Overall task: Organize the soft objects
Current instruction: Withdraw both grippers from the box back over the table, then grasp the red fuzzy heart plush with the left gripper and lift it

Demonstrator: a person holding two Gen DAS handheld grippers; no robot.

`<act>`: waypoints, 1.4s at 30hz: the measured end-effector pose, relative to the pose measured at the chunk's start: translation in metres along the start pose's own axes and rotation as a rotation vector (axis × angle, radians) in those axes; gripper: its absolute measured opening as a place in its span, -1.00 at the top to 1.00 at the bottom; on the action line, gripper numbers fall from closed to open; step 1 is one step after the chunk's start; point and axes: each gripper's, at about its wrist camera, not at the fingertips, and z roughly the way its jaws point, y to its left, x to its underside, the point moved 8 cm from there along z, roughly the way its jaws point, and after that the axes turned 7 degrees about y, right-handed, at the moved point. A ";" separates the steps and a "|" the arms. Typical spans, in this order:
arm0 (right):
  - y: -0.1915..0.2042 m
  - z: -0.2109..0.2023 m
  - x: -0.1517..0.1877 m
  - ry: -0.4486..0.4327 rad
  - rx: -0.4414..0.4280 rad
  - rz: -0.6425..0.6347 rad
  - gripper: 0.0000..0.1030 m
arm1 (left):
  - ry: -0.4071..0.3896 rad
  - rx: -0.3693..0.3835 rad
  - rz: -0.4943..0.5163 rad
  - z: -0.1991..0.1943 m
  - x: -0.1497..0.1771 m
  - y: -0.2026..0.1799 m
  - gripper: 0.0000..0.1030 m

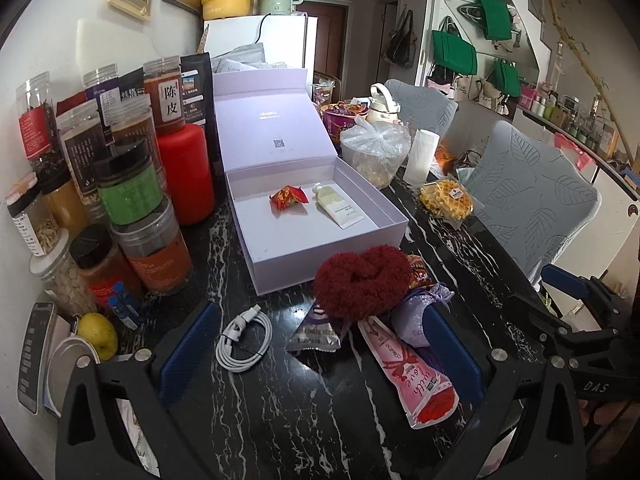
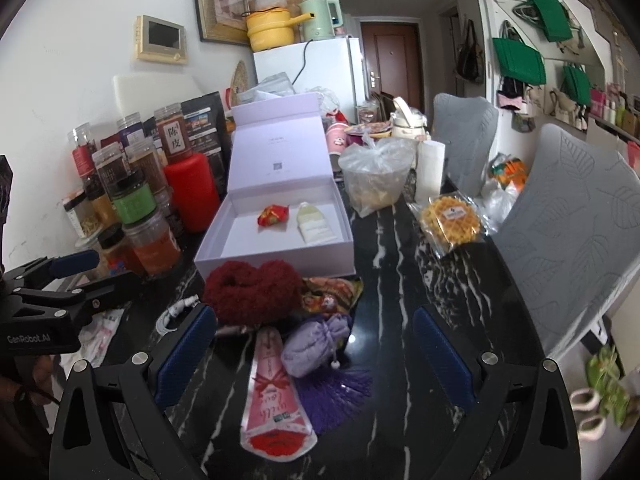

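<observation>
Marble table | box: red packet, tube | both grippers released

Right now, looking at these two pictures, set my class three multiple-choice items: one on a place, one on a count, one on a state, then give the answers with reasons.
1. Where does the red fluffy scrunchie lie?
A. Inside the box
B. On the table in front of the box
C. On the chair

2. How many things lie inside the lilac box?
A. None
B. Two
C. Five

3. How does the right hand-held gripper stand?
A. Shut on the purple pouch
B. Shut on the pink packet
C. Open, holding nothing

Answers:
1 B: it rests on the dark marble table, just outside the box's front wall.
2 B: only a red snack packet and a pale tube lie on its floor.
3 C: its blue fingers stand wide apart, with the purple pouch and pink packet lying loose between them.
</observation>
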 end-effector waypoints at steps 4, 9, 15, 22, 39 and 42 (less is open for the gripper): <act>-0.006 0.008 0.016 0.034 -0.008 0.020 -0.95 | 0.031 0.012 -0.007 0.011 0.013 -0.001 -1.00; -0.011 0.021 0.037 0.079 -0.035 0.058 -0.95 | 0.079 0.059 -0.052 0.027 0.030 0.000 -1.00; -0.010 0.045 0.056 0.135 -0.062 0.069 -0.95 | 0.095 0.075 -0.083 0.042 0.042 0.004 -1.00; -0.010 0.065 0.061 0.156 -0.071 0.051 -0.95 | 0.124 0.077 -0.073 0.064 0.044 0.001 -1.00; -0.044 0.097 0.054 0.216 -0.054 0.112 -0.95 | 0.155 0.137 0.035 0.125 0.007 -0.028 -1.00; -0.049 0.101 0.053 0.226 -0.053 0.125 -0.95 | 0.176 0.161 0.046 0.135 0.002 -0.034 -1.00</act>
